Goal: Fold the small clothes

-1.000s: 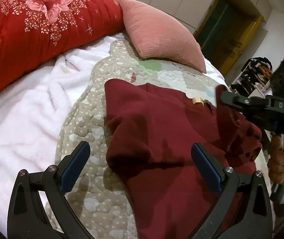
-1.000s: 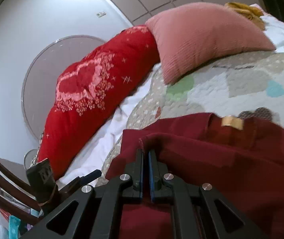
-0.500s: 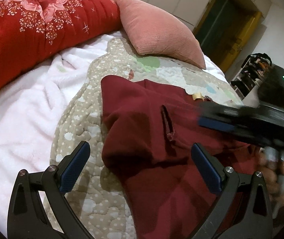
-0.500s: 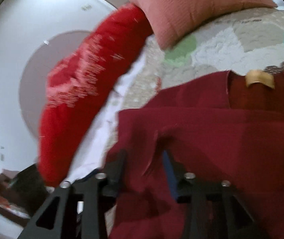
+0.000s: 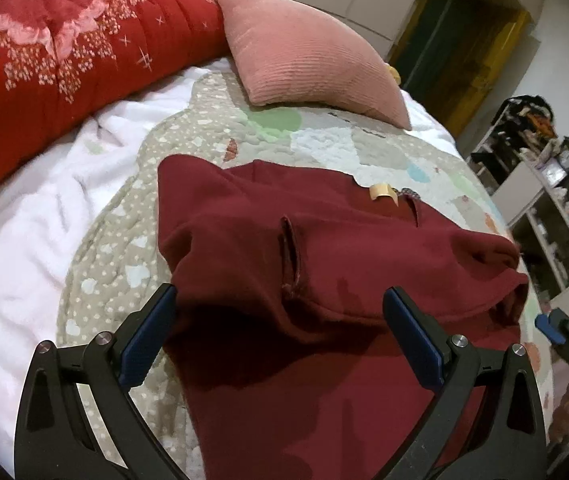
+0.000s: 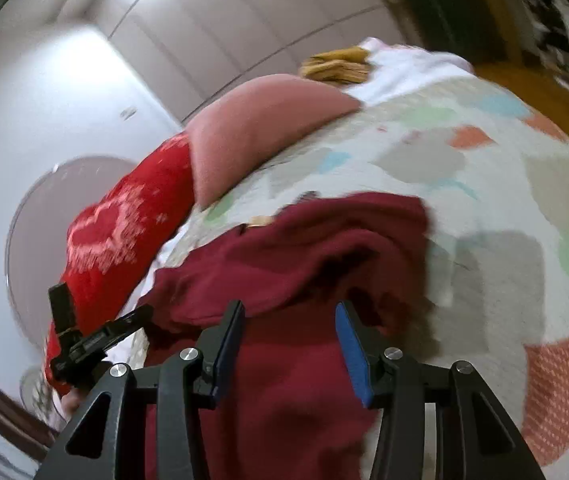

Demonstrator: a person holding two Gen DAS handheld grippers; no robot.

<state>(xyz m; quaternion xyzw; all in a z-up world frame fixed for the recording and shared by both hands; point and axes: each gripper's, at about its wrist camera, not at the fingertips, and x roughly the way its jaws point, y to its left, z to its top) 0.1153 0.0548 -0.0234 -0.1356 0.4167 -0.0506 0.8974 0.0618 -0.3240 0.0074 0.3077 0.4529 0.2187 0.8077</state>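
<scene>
On the bed, a patchwork quilt (image 5: 384, 148) covered the middle, with a white blanket (image 5: 24, 232) at its side. The maroon garment (image 5: 324, 248) lay on the quilt, partly folded. A red duvet (image 5: 64, 60) and a pink pillow (image 5: 308, 60) lay behind it. The left gripper (image 5: 280, 330) stood wide above the garment; the right gripper (image 6: 289, 346) was also wide, holding nothing. Shelves (image 5: 544, 200) stood by the wall.
</scene>
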